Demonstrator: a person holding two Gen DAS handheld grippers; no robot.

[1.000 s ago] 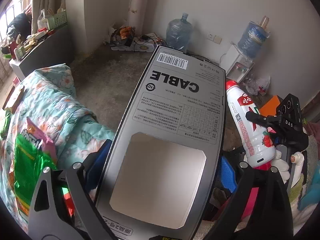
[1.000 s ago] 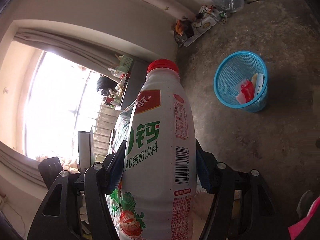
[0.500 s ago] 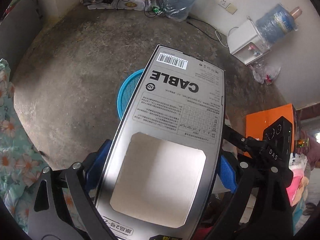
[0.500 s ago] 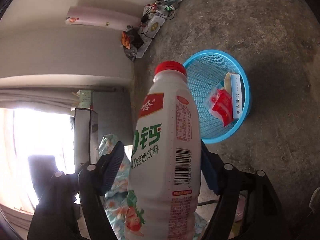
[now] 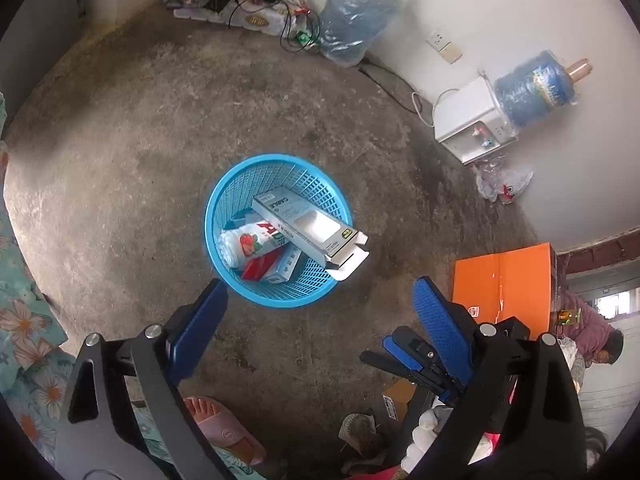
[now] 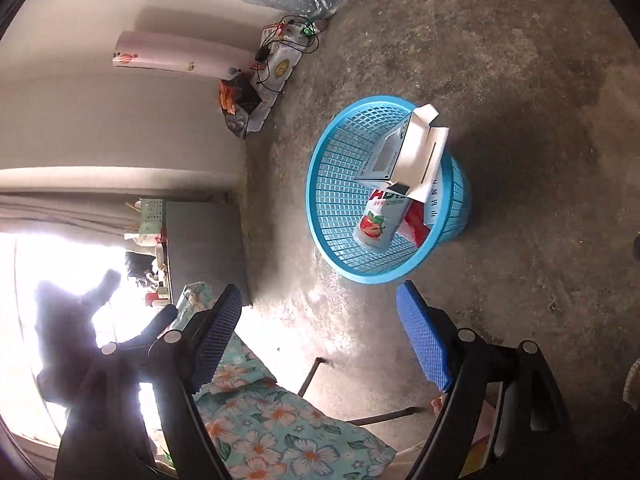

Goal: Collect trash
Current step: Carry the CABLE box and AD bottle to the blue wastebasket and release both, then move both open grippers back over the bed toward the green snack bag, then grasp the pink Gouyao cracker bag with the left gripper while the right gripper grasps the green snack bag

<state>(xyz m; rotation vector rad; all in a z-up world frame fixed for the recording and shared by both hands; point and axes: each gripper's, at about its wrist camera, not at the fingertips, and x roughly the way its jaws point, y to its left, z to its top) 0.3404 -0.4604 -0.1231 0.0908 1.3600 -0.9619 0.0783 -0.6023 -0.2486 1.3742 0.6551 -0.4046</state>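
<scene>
A round blue plastic mesh basket (image 5: 276,292) stands on the bare grey concrete floor (image 5: 120,140), and the collected trash lies inside it. A long grey cardboard cable box with a cut-out window (image 5: 308,228) rests slantwise on top, its open end flaps reaching over the basket's rim. Under the box lies a white plastic drink bottle with a strawberry label (image 5: 250,242), tipped on its side. Beside the bottle sit a red packet (image 5: 260,266) and a small pale blue carton (image 5: 289,262), both partly covered.

The left gripper (image 5: 320,312) hangs above the floor just short of the basket, its blue-padded fingers (image 5: 440,332) spread wide with nothing between them. The right gripper (image 6: 320,328) is likewise wide apart and empty, and in its view the basket (image 6: 344,216) sits just ahead of the fingertips (image 6: 420,336), with the box (image 6: 416,156) leaning against the far wall and the bottle (image 6: 378,220) below it.

Around the room, a large clear water jug (image 5: 356,20) lies near the white wall, a white water dispenser (image 5: 472,120) carries a blue jug, and an orange cardboard box (image 5: 504,284) sits near the left gripper's right finger. A floral teal cloth (image 6: 280,420) spreads below the right gripper, and a pink slipper (image 5: 224,428) lies on the floor.
</scene>
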